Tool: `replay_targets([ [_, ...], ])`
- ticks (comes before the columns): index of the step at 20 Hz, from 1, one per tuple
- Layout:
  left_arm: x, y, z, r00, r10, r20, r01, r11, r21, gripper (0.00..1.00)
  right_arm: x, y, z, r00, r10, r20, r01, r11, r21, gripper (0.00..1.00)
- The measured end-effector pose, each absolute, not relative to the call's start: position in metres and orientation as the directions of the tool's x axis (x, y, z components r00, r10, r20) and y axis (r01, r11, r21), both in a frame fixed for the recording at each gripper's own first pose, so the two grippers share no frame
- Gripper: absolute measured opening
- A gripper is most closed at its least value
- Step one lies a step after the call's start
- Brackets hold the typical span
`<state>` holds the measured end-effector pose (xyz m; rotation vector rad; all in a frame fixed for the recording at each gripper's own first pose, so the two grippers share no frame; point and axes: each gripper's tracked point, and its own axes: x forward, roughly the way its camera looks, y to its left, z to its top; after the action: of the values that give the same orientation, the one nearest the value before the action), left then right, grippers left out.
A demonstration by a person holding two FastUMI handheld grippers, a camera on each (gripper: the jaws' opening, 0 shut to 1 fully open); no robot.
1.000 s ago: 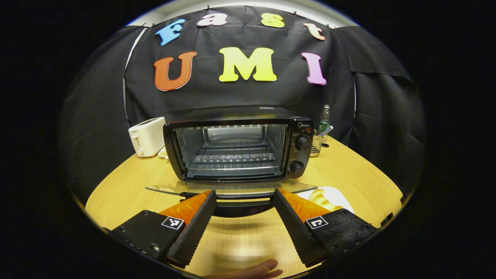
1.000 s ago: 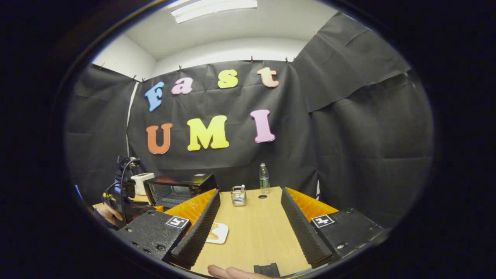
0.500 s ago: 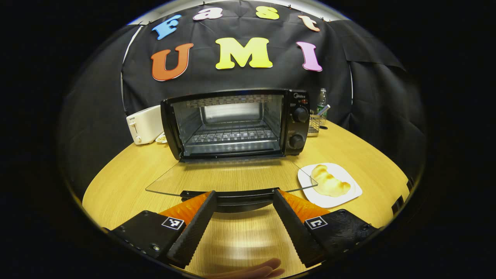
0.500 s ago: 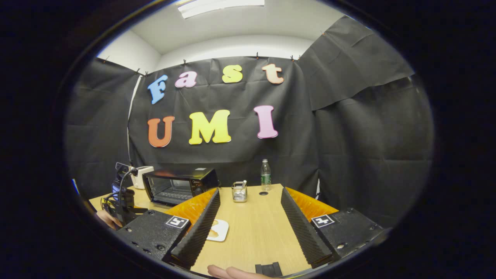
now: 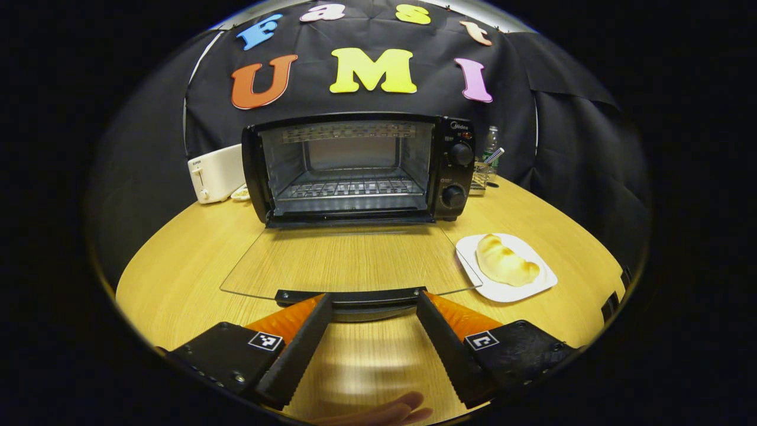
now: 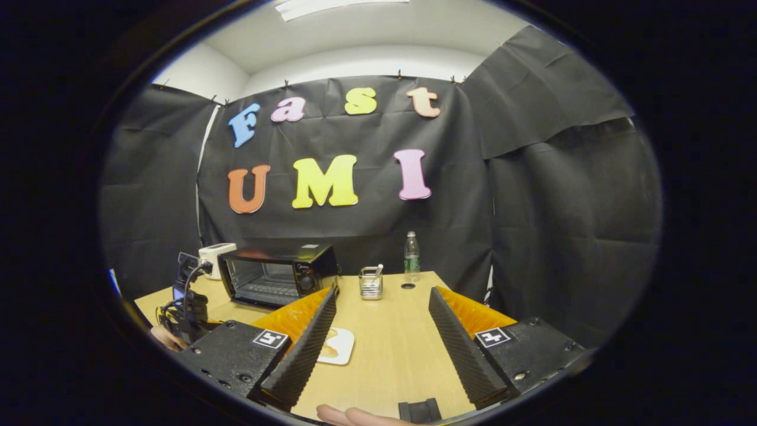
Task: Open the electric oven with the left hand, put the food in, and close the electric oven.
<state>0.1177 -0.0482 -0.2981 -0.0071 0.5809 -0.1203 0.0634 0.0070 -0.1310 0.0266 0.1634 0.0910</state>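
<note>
Oven door (image 5: 349, 260) lies flat; my left gripper (image 5: 371, 303) wide at its handle (image 5: 352, 296); right gripper (image 6: 381, 302) wide, empty; next approach croissant (image 5: 504, 267) low, squeeze gently.

A ceiling strip light (image 6: 343, 7) brightly lights the booth, throwing a glossy glare patch on the wooden counter (image 5: 361, 367) and soft shadows beneath the oven door (image 5: 349, 260), as fisheye distortion bends sharp edges.
</note>
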Motion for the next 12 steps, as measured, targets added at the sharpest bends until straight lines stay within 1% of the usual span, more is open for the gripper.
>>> replay_targets([
  [3, 0.110, -0.034, -0.268, 0.864, -0.061, -0.500, 0.056, 0.998, -0.024, 0.96, 0.078, 0.020, -0.148, 0.974, 0.099, -0.202, -0.095, 0.995, 0.028, 0.96],
  [4, 0.107, -0.031, -0.250, 0.887, -0.055, -0.459, 0.052, 0.998, -0.020, 0.96, 0.085, 0.028, -0.156, 0.969, 0.112, -0.220, -0.108, 0.994, 0.030, 0.96],
  [5, 0.102, -0.032, -0.233, 0.908, -0.060, -0.416, 0.057, 0.998, -0.019, 0.96, 0.091, 0.037, -0.165, 0.961, 0.128, -0.244, -0.124, 0.992, 0.033, 0.99],
  [6, 0.098, -0.029, -0.215, 0.924, -0.062, -0.376, 0.060, 0.998, -0.016, 0.96, 0.098, 0.045, -0.178, 0.952, 0.141, -0.273, -0.138, 0.990, 0.030, 1.00],
  [7, 0.093, -0.026, -0.199, 0.937, -0.062, -0.344, 0.061, 0.998, -0.013, 0.96, 0.105, 0.051, -0.188, 0.944, 0.151, -0.293, -0.151, 0.988, 0.025, 0.97],
  [9, 0.079, -0.018, -0.172, 0.952, -0.053, -0.302, 0.055, 0.998, -0.004, 0.96, 0.121, 0.063, -0.204, 0.932, 0.170, -0.320, -0.171, 0.985, 0.023, 0.97],
  [10, 0.073, -0.011, -0.154, 0.961, -0.038, -0.274, 0.041, 0.999, 0.005, 0.96, 0.128, 0.071, -0.214, 0.924, 0.186, -0.334, -0.187, 0.982, 0.031, 1.00],
  [12, 0.059, -0.003, -0.123, 0.975, -0.021, -0.222, 0.024, 1.000, 0.012, 0.95, 0.141, 0.088, -0.236, 0.898, 0.233, -0.373, -0.233, 0.971, 0.045, 1.00],
])
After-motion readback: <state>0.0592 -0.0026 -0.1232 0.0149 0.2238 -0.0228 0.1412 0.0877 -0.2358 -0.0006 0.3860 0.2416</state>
